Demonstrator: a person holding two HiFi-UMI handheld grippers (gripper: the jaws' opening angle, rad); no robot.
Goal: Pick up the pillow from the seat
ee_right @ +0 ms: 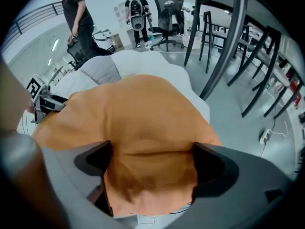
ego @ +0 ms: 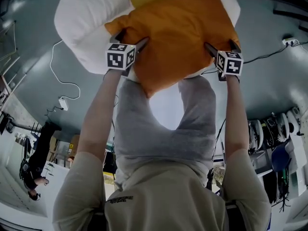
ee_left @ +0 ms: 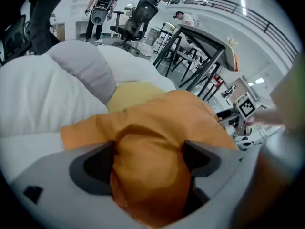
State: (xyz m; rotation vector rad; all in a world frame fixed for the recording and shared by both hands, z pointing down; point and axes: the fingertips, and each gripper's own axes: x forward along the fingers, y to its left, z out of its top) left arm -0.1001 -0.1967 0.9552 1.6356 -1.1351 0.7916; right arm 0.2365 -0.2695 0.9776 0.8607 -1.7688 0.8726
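Both arms are stretched out ahead of the body, roughly parallel, forearms bare; the left arm (ego: 96, 114) ends in the left hand-held gripper (ego: 130, 39), the right arm (ego: 236, 124) in the right hand-held gripper (ego: 222, 46); both grippers point steeply downward, each marker cube (ego: 120, 57) turned up toward the head; the left jaws stand wide apart, a bulge of the orange pillow (ee_left: 152, 142) between them; the right jaws are equally wide, the same cloth filling their gap.

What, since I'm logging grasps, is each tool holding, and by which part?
Nothing gripped yet: left tool and right tool stand wide open astride the near edge of the orange pillow.
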